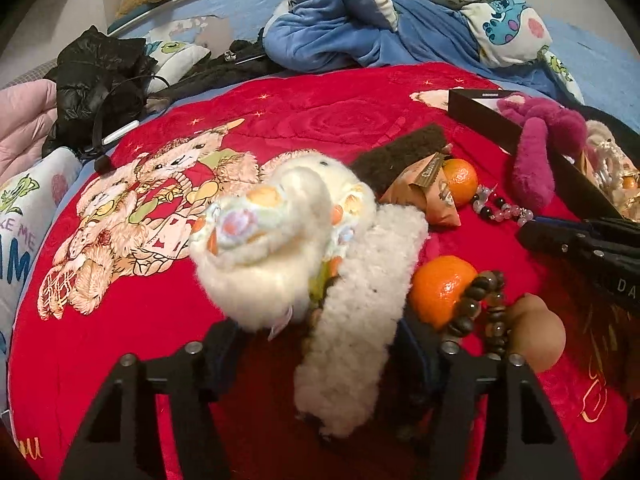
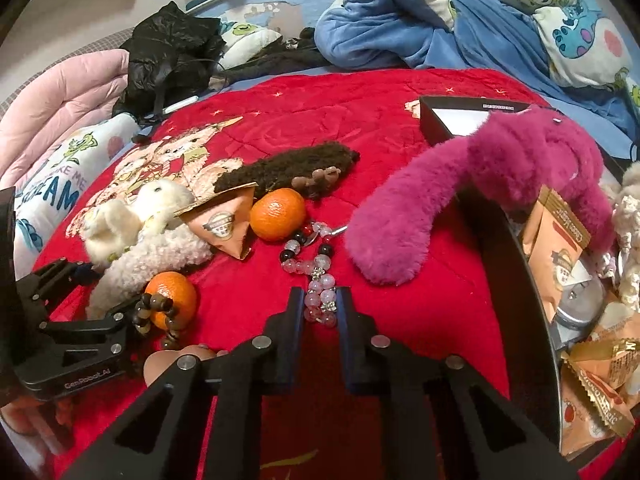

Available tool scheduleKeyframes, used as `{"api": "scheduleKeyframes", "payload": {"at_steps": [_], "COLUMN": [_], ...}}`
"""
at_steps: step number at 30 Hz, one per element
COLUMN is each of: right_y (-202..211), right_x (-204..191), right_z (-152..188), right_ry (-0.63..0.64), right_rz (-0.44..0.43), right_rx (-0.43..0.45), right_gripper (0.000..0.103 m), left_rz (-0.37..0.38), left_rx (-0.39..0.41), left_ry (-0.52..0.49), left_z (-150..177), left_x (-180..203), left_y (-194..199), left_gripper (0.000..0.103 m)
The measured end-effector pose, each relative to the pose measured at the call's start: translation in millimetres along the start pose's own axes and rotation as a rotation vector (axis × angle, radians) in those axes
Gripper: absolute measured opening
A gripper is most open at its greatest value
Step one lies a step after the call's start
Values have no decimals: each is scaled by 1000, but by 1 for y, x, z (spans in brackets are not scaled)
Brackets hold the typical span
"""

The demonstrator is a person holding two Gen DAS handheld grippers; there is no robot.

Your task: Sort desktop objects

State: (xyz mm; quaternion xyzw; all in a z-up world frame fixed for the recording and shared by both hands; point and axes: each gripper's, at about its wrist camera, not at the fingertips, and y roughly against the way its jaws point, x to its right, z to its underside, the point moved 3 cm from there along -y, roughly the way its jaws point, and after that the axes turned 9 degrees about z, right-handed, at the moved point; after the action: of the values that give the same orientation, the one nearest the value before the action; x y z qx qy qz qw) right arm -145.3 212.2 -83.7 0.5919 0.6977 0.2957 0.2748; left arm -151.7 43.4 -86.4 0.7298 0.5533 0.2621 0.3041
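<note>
A cream plush toy point(image 1: 280, 220) lies on the red blanket point(image 1: 320, 104), and its fleecy white strip point(image 1: 352, 320) runs between my left gripper's point(image 1: 320, 336) fingers. Those jaws stand apart around the strip, with red blanket showing beside the left finger. In the right wrist view the left gripper point(image 2: 88, 292) straddles the strip's end. My right gripper point(image 2: 320, 300) is shut on a pink and clear bead bracelet point(image 2: 308, 256) that trails away over the blanket.
Two oranges point(image 2: 172, 296) point(image 2: 278, 214), a brown wooden bead bracelet point(image 2: 156, 312), an orange snack packet point(image 2: 224, 224) and a dark fuzzy strip point(image 2: 288, 168) lie nearby. A magenta plush point(image 2: 480, 184) hangs over the rim of a black box point(image 2: 516, 264) holding packets. Bedding and clothes are piled behind.
</note>
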Motion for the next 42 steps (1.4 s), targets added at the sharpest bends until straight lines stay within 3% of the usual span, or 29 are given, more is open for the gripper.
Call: {"api": "scheduleKeyframes", "payload": {"at_steps": [2,4,5,24,42], "right_y": [2,6,8,32,63], "right_x": [-1,-3,-5,-27,-12], "right_z": [0,-1,-1,-2,-9], "right_ry": [-4,-1,0,-13,-76], "right_rz": [-7,-10,-11,-82,-146], "right_rx": [4,12,16,69,129], "right_gripper": [16,16,16,16,16], "left_rz": [2,5,2,25,24], "left_rx": [7,16,21,123,177], "left_ry": [2,-2,-7,-6,-22], "left_z": [0,0,0,1,0], "left_x": [-1,0,2,4,17], "left_y": [2,5,7,45,67], "left_gripper": [61,46,44,43,40]}}
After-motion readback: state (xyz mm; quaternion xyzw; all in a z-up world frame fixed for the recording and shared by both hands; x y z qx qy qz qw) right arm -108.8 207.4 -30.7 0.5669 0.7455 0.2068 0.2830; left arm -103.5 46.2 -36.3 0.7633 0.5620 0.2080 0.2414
